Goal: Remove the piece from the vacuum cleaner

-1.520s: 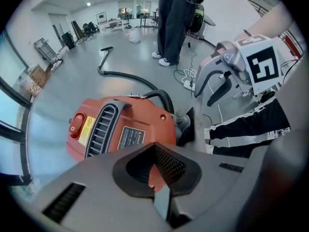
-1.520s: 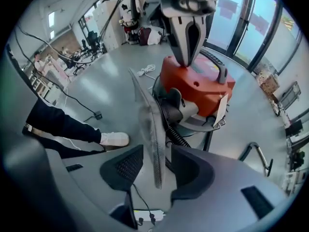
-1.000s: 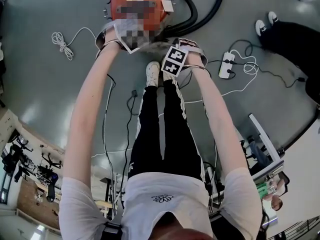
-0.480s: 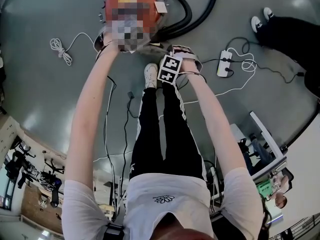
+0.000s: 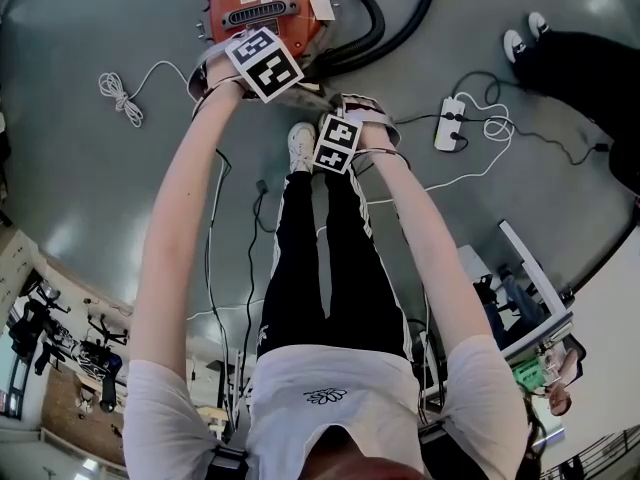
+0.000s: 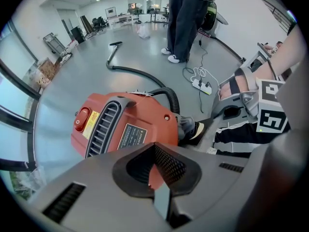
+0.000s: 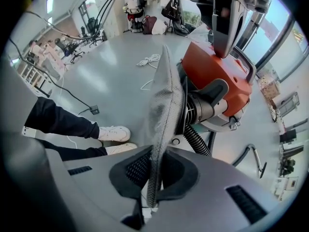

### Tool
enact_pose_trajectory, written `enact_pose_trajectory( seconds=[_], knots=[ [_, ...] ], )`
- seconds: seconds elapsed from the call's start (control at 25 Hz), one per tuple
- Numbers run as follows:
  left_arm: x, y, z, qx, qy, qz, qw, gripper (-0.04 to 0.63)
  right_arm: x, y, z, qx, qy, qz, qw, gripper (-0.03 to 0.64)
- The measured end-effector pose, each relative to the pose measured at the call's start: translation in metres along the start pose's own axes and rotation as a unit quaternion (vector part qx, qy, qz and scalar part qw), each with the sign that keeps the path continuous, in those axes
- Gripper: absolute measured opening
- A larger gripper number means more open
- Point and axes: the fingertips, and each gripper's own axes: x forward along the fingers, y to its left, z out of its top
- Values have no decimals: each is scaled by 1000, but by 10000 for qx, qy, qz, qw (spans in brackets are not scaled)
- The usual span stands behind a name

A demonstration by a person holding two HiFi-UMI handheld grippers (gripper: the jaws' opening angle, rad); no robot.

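1. Right gripper (image 7: 153, 175) stays clamped on the grey filter cloth (image 7: 166, 95), beside the hose end of the vacuum cleaner (image 7: 217, 66).
2. Left gripper (image 6: 155, 168), jaws together and empty, sits above the vacuum cleaner.
3. Little has shifted; removal looks nearly done.

Orange-red vacuum cleaner (image 5: 262, 8) on grey floor (image 5: 90, 168), thin grey fabric piece (image 7: 166, 100) upright beside it

Bright even overhead lighting, sheen on floor (image 5: 95, 183), fisheye bending, dark corners, left gripper (image 6: 155, 175) perhaps soft
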Motion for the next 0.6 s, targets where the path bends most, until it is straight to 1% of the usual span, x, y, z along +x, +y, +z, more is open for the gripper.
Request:
enact_pose_trajectory(
  seconds=[0.08,0.2,0.28,0.4,0.6],
  knots=[
    [0,-1,0,12,-31,57,10000,5,0,2,0,12,10,13,10000,21],
    [0,0,-1,-118,-62,-18,9999,5,-1,4,1,93,16,48,9999,21],
    [0,1,-1,-133,-42,-38,9999,6,-2,5,2,88,-3,52,9999,21],
    [2,1,1,-94,-7,33,10000,5,-2,8,1,145,-25,41,9999,21],
    [2,1,0,-211,-92,63,9997,5,-3,9,1,171,-36,167,9997,21]
  ],
)
